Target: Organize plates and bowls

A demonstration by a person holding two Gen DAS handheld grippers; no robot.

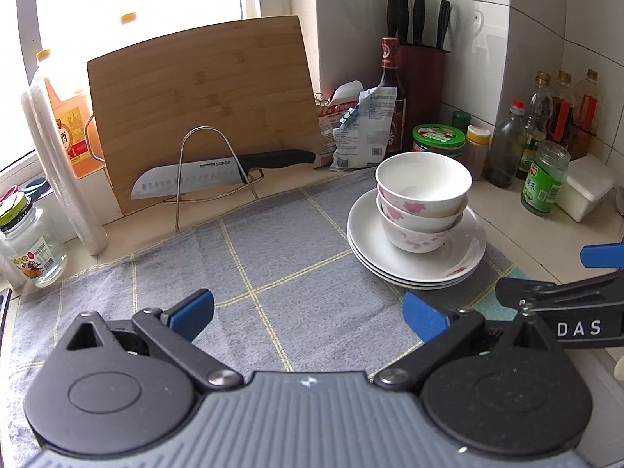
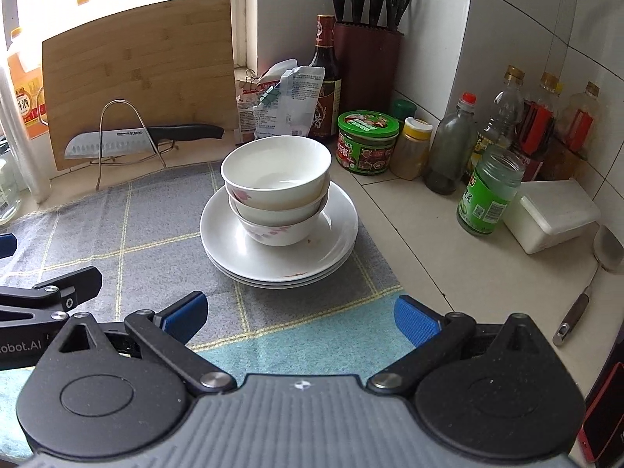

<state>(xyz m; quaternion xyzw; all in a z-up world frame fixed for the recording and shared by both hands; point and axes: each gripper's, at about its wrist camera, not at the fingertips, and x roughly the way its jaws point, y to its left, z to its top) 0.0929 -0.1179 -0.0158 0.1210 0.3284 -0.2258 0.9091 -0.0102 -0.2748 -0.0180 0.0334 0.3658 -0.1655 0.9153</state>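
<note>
The left gripper (image 1: 308, 314) hangs low over the grey checked cloth (image 1: 273, 257) with its blue pads spread wide and nothing between them, and the right gripper (image 2: 300, 314) sits beside it in the same way, wide apart and empty, over the near edge of the cloth where a pale blue patch shows. Ahead of both, on the far right part of the cloth, three white bowls (image 2: 277, 179) with pink flowers are nested one inside another, and they stand on a stack of three white plates (image 2: 335, 241). Neither tool touches the dishes. Behind the stack a wooden cutting board (image 1: 202, 105) leans at the window with a knife (image 1: 218, 173) resting on a wire rack in front of it. A knife block (image 2: 366, 58), bottles and jars (image 2: 491, 191) crowd the tiled corner to the right.
</note>
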